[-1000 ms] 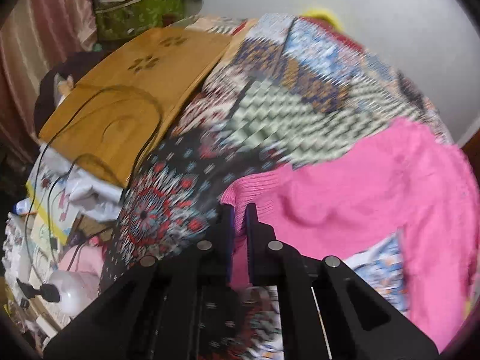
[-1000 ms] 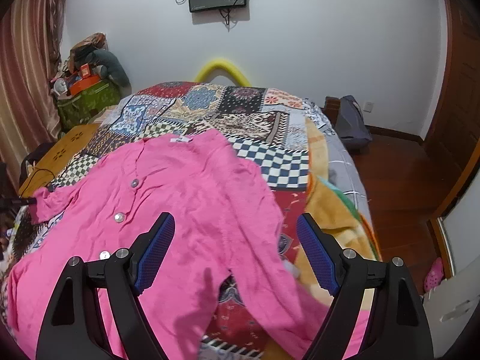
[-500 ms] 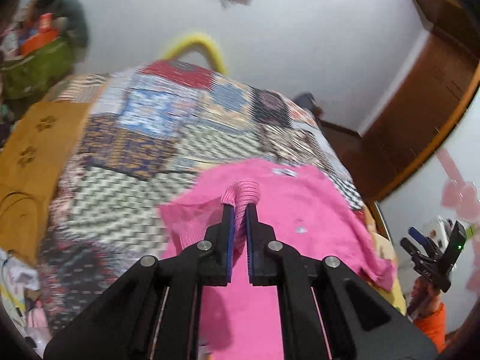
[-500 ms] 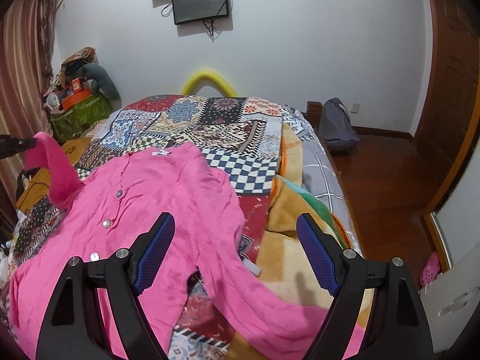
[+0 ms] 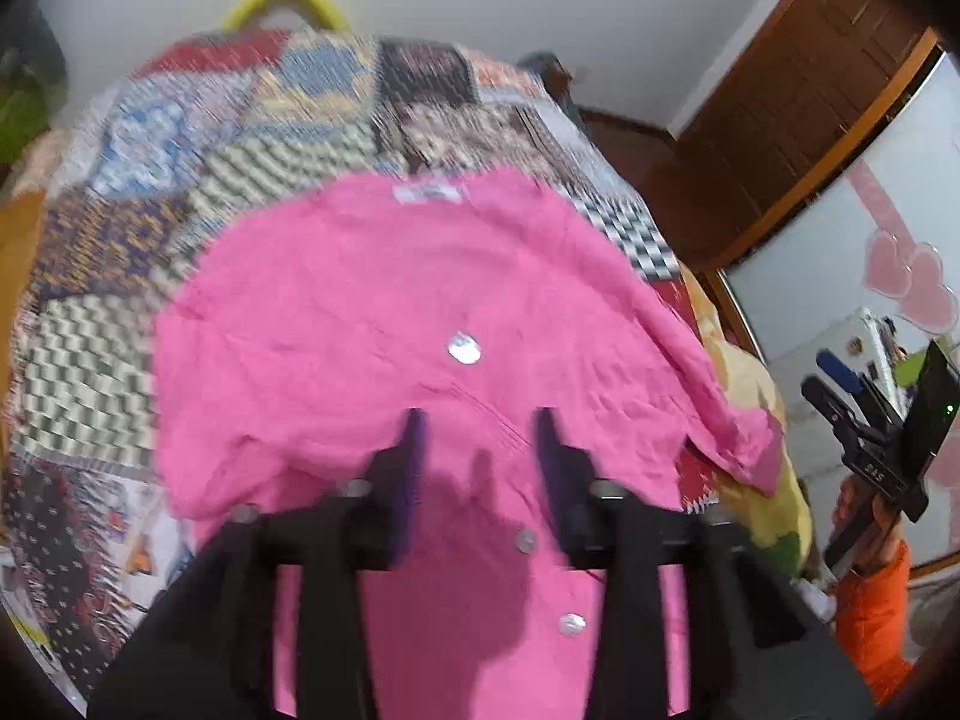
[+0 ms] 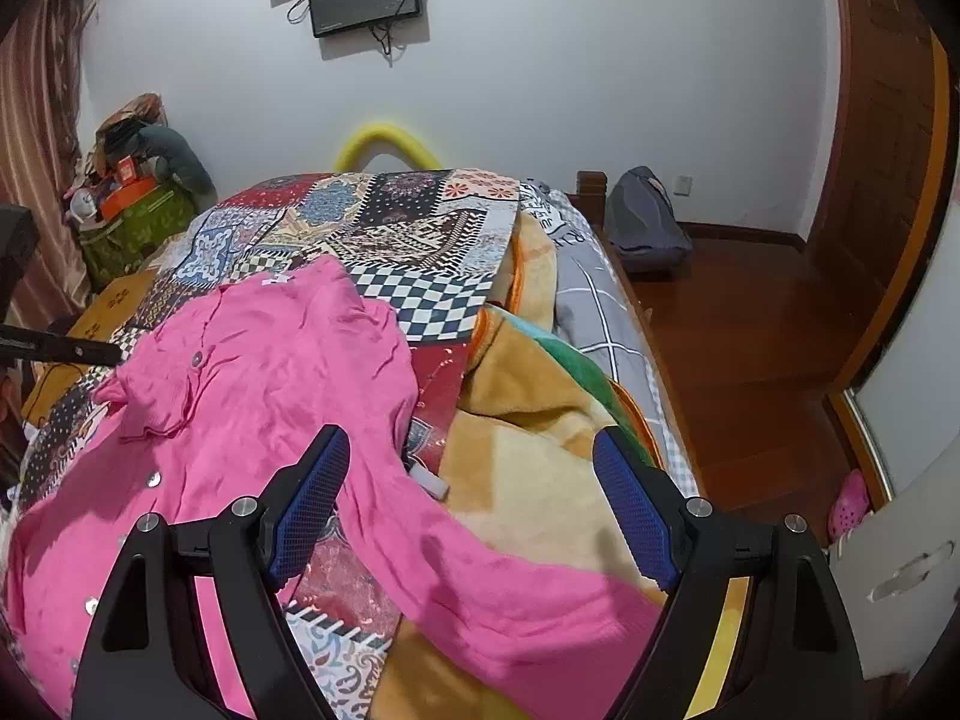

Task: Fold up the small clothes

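Pink knit cardigan (image 6: 270, 384) is lying buttoned-side up on the patchwork quilt (image 6: 384, 222), collar twd the far end of the bed, one sleeve already lying folded in across the chest w/ its ribbed cuff (image 6: 129, 387) sitting near the button line. Other sleeve (image 6: 510, 600) is trailing out over the tan fleece blanket (image 6: 540, 396), not yet folded.

Left gripper (image 5: 480, 438) is hovering just over the cardigan's front, jaws apart w/ nothing betw them — view is motion-blurred but the gap shows pink fabric plainly. Prob. parked there b/c the cuff lies right under it.

Right gripper (image 6: 474, 504) is gaping wide, empty, pointing down at the stretch where the loose sleeve meets the body. Looks like it's lining up for that sleeve, since that's the side still spread out; judging by this, fold is maybe a third done.

Fabric is thin & floppy, so the sleeve will likely drag the side seam along unless pinched near the cuff. Buttons (image 5: 463, 350) are facing up, so the finished fold will prob. hide them inside.
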The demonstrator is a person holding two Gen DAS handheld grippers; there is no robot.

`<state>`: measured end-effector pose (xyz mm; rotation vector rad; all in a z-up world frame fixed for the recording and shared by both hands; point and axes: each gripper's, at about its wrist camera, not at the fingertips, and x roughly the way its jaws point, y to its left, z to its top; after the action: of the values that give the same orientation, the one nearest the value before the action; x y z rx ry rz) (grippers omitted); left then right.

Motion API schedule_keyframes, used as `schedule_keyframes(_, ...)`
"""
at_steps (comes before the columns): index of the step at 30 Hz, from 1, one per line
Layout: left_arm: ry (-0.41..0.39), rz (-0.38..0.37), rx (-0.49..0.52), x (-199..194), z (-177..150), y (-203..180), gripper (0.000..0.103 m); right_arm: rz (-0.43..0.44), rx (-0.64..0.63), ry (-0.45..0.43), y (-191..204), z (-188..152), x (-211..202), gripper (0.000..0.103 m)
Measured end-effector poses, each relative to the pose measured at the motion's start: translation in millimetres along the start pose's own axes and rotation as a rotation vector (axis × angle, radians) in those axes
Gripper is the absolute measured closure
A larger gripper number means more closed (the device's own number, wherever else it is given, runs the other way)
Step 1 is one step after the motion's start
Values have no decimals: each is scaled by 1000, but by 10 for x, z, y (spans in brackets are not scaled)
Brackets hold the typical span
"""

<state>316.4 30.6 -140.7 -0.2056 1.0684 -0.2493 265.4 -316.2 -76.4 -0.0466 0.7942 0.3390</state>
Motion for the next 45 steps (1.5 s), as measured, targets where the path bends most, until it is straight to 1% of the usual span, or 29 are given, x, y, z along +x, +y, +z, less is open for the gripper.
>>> schedule_keyframes(2,-66,62,1,-175,-11,137,46,9,-5,9,10,-2,0,22)
schedule_keyframes(5,-103,155,-16,-325,-71,429,46,23,-45,18,114,21,24,22)
schedule_keyframes(8,-98,239,-62,-372,-216,812,45,52,-88,16,280,82,57,22)
schedule_keyframes(12,-62,300,-103,-298,-421,1186,45,118,-154,13,639,236,163,22)
schedule_keyframes(15,-42,306,-139,-201,-538,1403,45,170,-185,18,891,321,271,22)
schedule_keyframes(17,-48,282,-177,-165,-589,1512,45,210,-206,29,1095,377,386,24)
schedule_keyframes(18,-52,274,-191,-140,-585,1543,45,223,-215,34,1179,386,436,30)
schedule_keyframes(20,-65,259,-211,-92,-571,1586,45,258,-240,66,1373,400,610,37)
schedule_keyframes(22,-68,259,-209,-21,-563,1605,45,294,-247,106,1539,354,782,39)
schedule_keyframes(24,-57,267,-202,67,-556,1607,45,323,-246,147,1661,300,948,52)
schedule_keyframes(26,-33,252,-191,180,-580,1574,45,360,-236,212,1774,211,1152,59)
schedule_keyframes(28,-15,235,-174,257,-626,1535,45,379,-236,256,1870,128,1309,63)
schedule_keyframes(29,-9,236,-159,303,-666,1499,45,385,-238,270,1917,103,1344,66)
schedule_keyframes(31,-18,260,-126,319,-706,1445,45,400,-248,294,1979,45,1396,68)
schedule_keyframes(32,-25,271,-103,320,-726,1412,45,403,-259,301,2010,13,1413,73)
schedule_keyframes(33,-29,274,-97,319,-737,1410,45,404,-267,303,2031,-9,1426,79)
schedule_keyframes(34,-31,276,-93,317,-746,1406,45,402,-271,305,2045,-19,1426,80)
schedule_keyframes(35,-32,275,-93,312,-750,1409,45,401,-272,302,2041,-16,1422,84)
schedule_keyframes(36,-33,272,-94,308,-753,1419,45,402,-272,301,2038,-9,1415,92)
schedule_keyframes(37,-33,270,-95,314,-751,1432,44,402,-274,301,2023,1,1397,95)
schedule_keyframes(39,-32,269,-106,317,-755,1458,43,407,-286,292,1998,38,1337,99)
schedule_keyframes(45,-36,291,-109,314,-785,1432,40,403,-325,244,1886,181,1126,100)
